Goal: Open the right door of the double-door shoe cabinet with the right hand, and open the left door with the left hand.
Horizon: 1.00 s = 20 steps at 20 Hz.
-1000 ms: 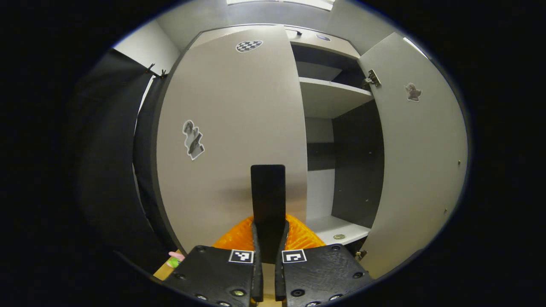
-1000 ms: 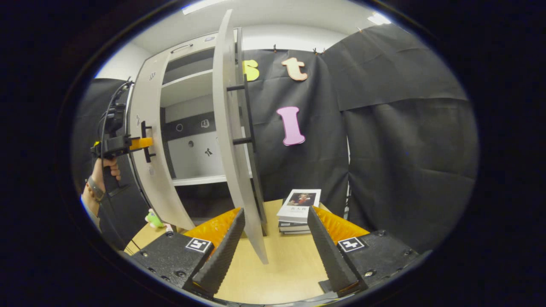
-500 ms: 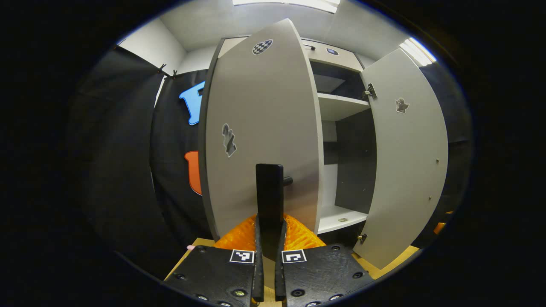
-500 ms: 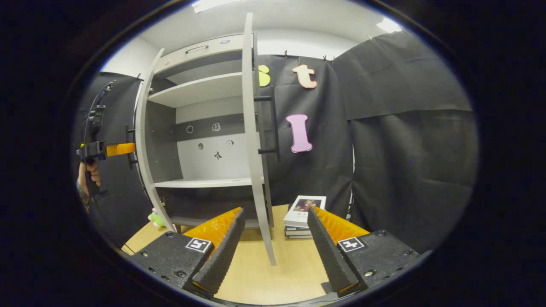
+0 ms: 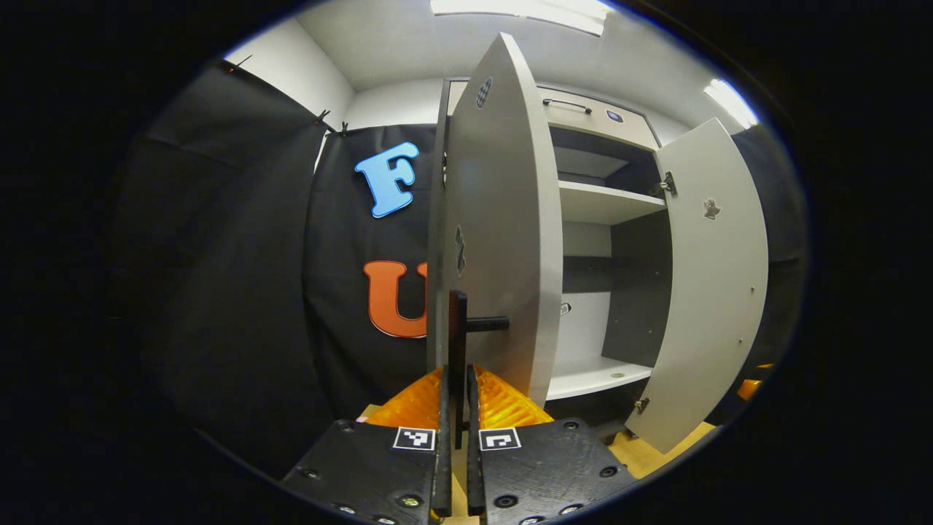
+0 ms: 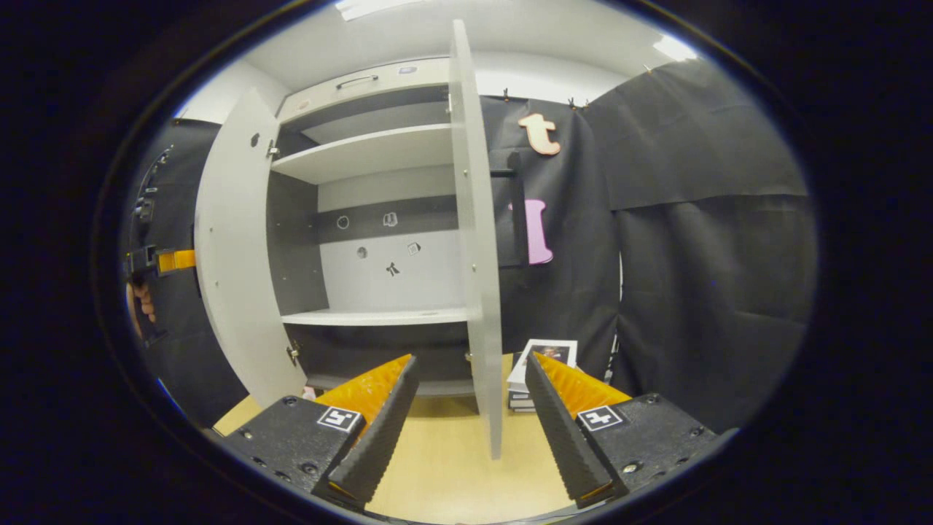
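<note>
In the left gripper view, the left gripper (image 5: 457,408) sits at 6 o'clock with its jaws pressed together on the dark bar handle (image 5: 458,343) of the tall pale grey left door (image 5: 503,233) of the shoe cabinet. That door stands swung out, nearly edge-on, running from 12 o'clock down to the centre. The pale grey right door (image 5: 718,284) is at 3 o'clock, also swung wide, with a small sticker (image 5: 711,209) near its top. Between the doors, the cabinet's white shelves (image 5: 601,200) lie open to view.

In the right gripper view, the right gripper (image 6: 470,415) sits at 6 o'clock, jaws wide apart and holding nothing. The right door stands edge-on between the fingers' lines, from 12 o'clock to just above the light wooden tabletop (image 6: 452,467), touching neither finger. Its dark handle (image 6: 516,211) faces 3 o'clock. A stack of books (image 6: 543,368) lies just behind the door at 5 o'clock. At 9 o'clock, a person's hand (image 6: 142,310) holds the other gripper behind the left door
</note>
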Tool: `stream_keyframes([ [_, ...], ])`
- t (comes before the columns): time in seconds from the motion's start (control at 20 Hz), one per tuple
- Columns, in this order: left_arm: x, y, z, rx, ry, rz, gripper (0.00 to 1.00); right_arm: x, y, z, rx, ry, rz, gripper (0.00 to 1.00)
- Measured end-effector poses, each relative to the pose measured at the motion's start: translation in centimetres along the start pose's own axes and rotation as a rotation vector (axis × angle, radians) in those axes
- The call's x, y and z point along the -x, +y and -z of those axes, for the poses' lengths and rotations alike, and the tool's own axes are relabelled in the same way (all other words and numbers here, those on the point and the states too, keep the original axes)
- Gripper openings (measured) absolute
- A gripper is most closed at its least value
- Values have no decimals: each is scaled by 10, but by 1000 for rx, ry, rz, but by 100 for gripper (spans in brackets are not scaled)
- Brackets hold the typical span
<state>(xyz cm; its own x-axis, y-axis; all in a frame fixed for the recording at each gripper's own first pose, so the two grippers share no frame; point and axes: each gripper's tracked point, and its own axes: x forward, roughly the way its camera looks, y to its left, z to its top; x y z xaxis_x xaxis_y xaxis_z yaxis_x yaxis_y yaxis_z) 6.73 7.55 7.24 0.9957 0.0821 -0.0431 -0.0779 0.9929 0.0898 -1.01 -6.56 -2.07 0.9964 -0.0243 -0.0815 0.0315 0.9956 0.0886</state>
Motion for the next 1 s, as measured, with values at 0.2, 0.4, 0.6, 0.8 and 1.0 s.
stream_keyframes([
  [0.2,-3,41,1,-27,-24,-42,5,-3,14,1,27,0,-16,93],
  [0.4,-7,53,2,3,-32,38,0,-7,25,1,38,8,-29,93],
  [0.6,-9,53,2,-20,-46,69,0,-8,32,4,45,21,-38,93],
  [0.8,26,51,27,29,8,21,0,0,34,2,48,17,-45,92],
  [1.0,60,-16,51,58,6,8,12,3,25,-4,37,-8,-21,93],
])
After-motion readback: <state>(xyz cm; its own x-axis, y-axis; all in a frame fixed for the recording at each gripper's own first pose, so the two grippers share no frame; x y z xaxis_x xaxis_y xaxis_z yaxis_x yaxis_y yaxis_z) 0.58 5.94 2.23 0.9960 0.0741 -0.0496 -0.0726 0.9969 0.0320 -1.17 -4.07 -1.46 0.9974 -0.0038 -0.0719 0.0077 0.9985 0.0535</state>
